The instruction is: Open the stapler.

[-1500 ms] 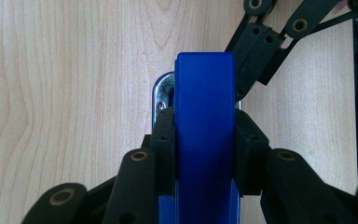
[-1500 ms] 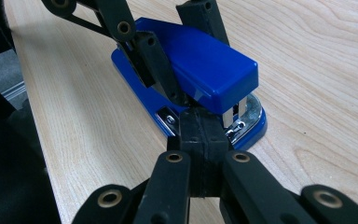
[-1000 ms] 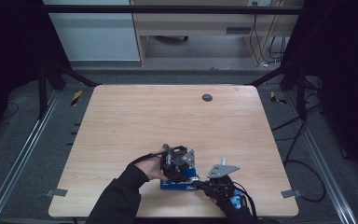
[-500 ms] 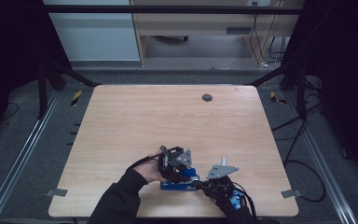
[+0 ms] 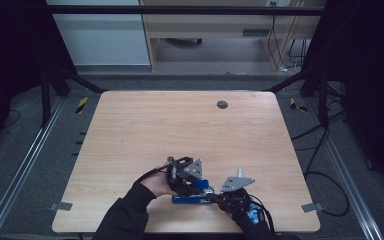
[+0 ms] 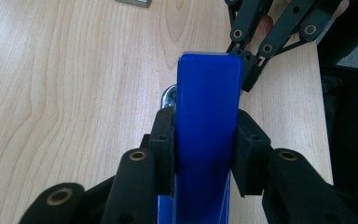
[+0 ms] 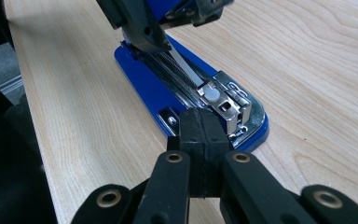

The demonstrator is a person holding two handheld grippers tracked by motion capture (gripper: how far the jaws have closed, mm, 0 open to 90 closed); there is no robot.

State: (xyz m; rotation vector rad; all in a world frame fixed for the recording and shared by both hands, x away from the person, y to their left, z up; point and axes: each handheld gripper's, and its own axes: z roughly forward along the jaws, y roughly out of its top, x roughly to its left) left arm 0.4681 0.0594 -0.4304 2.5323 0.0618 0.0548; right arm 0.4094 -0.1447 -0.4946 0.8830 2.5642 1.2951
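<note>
A blue stapler lies near the table's front edge with its lid swung up. In the left gripper view the blue lid stands between my left gripper's pads, which press on both its sides. My left gripper sits over the stapler's left part. The right gripper view shows the blue base and the bared metal staple channel. My right gripper is shut with nothing between its pads. Its tips rest against the front end of the base, by the silver head. From above, my right gripper lies at the stapler's right end.
The wooden table stretches away beyond the stapler. A dark round grommet sits near its far edge. The front edge is close behind both hands. Metal rails and cables flank the table.
</note>
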